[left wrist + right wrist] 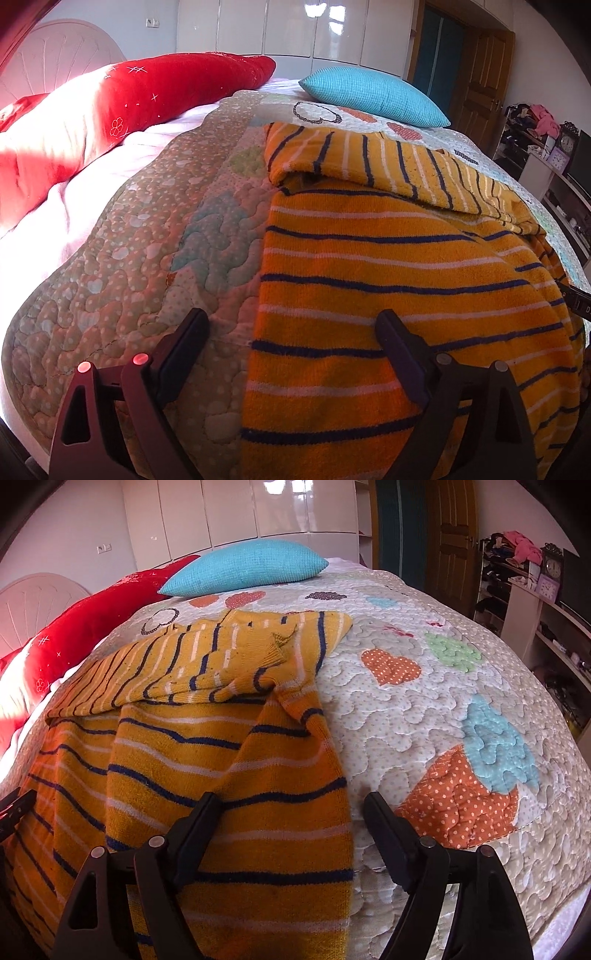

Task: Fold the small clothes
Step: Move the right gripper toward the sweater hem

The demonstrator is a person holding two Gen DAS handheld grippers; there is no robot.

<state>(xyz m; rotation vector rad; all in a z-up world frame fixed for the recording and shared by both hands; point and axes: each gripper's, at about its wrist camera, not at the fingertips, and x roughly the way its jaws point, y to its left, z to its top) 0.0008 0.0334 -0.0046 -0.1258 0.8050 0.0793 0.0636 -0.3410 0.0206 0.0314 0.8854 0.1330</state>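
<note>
Quilt (147,229); sweater (369,258) edges between fingers (192,343)

The right black tongs (291,812) stand wide open over the near edge of the orange knitted sweater with dark blue and white stripes (207,746), nothing pressed between them. The sweater lies half folded on the quilted heart-pattern bedspread (424,716), a turquoise pillow (243,570) behind it.

No words, brands or labels can be read anywhere in either view; the clock (553,568) on the shelf at the right edge of the room shows a dial whose numerals are too small to read.
</note>
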